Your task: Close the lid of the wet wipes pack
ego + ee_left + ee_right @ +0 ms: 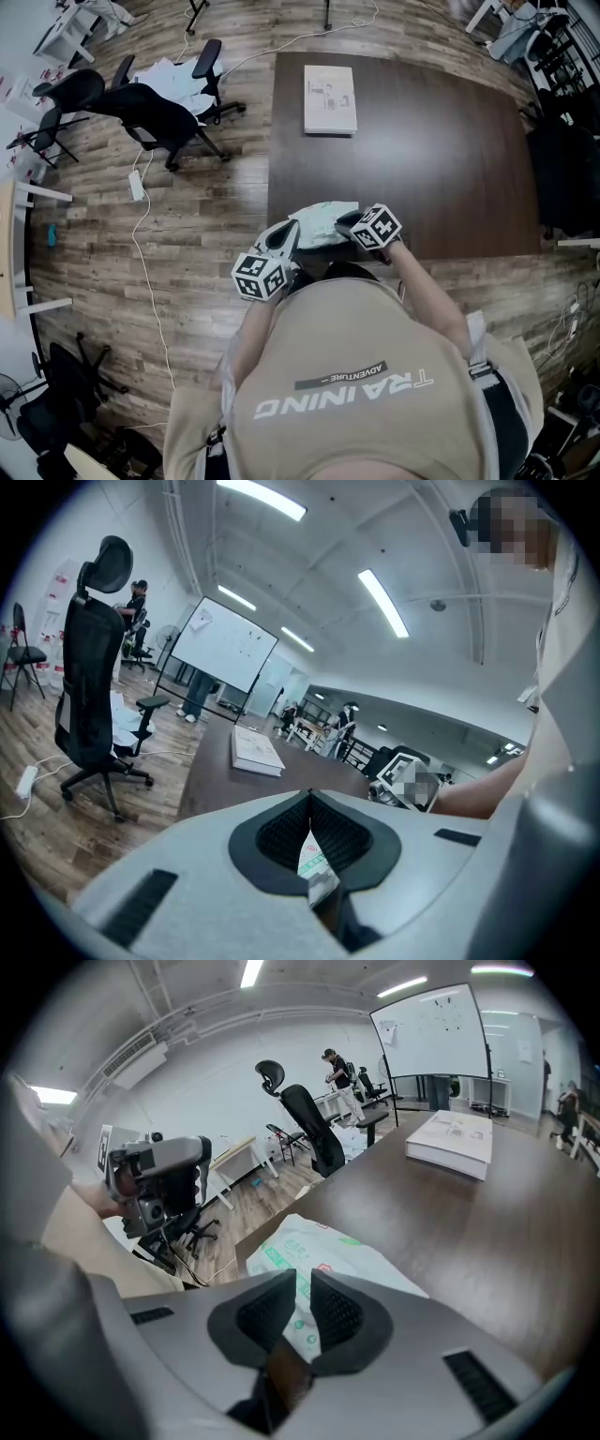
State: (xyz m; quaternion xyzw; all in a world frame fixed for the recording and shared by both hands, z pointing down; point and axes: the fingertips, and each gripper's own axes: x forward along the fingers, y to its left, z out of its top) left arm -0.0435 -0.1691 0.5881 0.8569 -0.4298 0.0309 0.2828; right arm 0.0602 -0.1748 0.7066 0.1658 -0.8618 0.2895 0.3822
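1. Dark wooden tabletop (450, 141) in an open office, with plank floor around it. A white book (330, 98) lies flat near the far end.
2. The wet wipes pack (323, 223) sits well apart from the white book, on the opposite edge of the tabletop, the one nearest my body.
3. My left tongs (309, 803) are closed, and a thin sliver of the pack's printed film is pinched between them, on the side away from the book.
4. My right tongs (302, 1283) stand only narrowly apart. The pack shows through the gap, and I judge that they grip nothing.
5. I cannot make out the lid flap from either tongs' view.
6. The pack looks soft, light and crinkly, so I expect it to sag and slide under any push.
7. I judge it best to keep the left pinch on the film edge as an anchor and press the flap down flat with the right tongs.
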